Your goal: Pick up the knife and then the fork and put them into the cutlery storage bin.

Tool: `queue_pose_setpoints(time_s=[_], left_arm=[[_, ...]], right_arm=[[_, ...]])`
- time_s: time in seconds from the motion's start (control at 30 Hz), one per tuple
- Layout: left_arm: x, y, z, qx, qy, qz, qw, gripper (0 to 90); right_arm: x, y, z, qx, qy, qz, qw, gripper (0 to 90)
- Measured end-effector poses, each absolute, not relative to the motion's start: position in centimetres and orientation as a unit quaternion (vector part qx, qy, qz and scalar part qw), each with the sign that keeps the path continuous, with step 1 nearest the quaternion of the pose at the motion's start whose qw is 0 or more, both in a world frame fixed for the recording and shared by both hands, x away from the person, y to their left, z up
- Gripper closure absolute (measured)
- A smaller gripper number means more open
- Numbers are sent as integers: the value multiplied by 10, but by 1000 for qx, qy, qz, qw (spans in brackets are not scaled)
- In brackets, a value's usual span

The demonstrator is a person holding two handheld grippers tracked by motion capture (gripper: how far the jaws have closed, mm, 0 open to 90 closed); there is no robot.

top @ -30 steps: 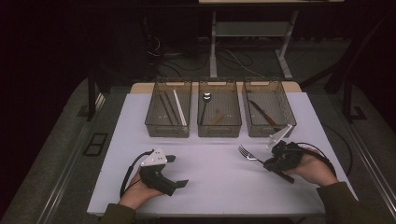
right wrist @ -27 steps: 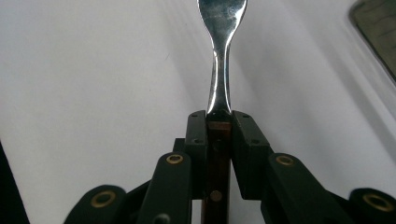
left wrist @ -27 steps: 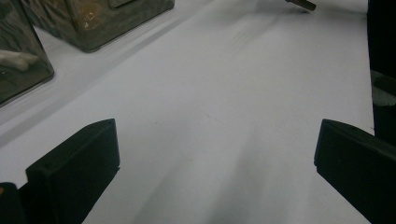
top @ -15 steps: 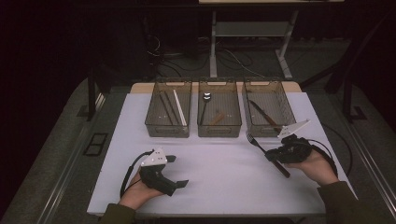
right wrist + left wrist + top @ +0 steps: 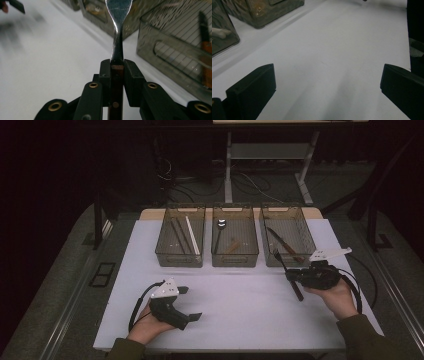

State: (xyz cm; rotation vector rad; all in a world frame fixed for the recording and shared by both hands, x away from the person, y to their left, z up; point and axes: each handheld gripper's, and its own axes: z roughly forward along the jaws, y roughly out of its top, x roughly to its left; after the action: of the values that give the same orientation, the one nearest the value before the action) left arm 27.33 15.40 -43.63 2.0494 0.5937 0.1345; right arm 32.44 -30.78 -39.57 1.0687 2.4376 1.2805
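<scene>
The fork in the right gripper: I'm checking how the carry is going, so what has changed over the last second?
The right gripper, shut on the fork, has moved right and toward the right bin, so the tines now lie at its front wall. The left gripper stayed put, open on the table; the bins' contents are unchanged.

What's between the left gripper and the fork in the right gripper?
Bare white table: in the high view nothing lies between the left gripper and the fork clamped in the right gripper.
</scene>
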Motion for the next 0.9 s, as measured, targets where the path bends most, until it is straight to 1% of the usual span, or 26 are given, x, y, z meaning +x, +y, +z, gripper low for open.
queue_pose_setpoints(time_s=[0.07, 0.27, 0.5, 0.9], left_arm=[[273, 154, -436, 841, 243, 55, 481, 0], [273, 154, -436, 840, 243, 55, 481, 0], [273, 154, -436, 841, 243, 55, 480, 0], [274, 154, -437, 841, 244, 53, 481, 0]], right_arm=[[324, -309, -395, 367, 814, 437, 106, 774], [324, -313, -394, 378, 797, 456, 119, 774], [327, -316, -392, 382, 786, 472, 116, 774], [336, -322, -378, 389, 768, 490, 139, 774]])
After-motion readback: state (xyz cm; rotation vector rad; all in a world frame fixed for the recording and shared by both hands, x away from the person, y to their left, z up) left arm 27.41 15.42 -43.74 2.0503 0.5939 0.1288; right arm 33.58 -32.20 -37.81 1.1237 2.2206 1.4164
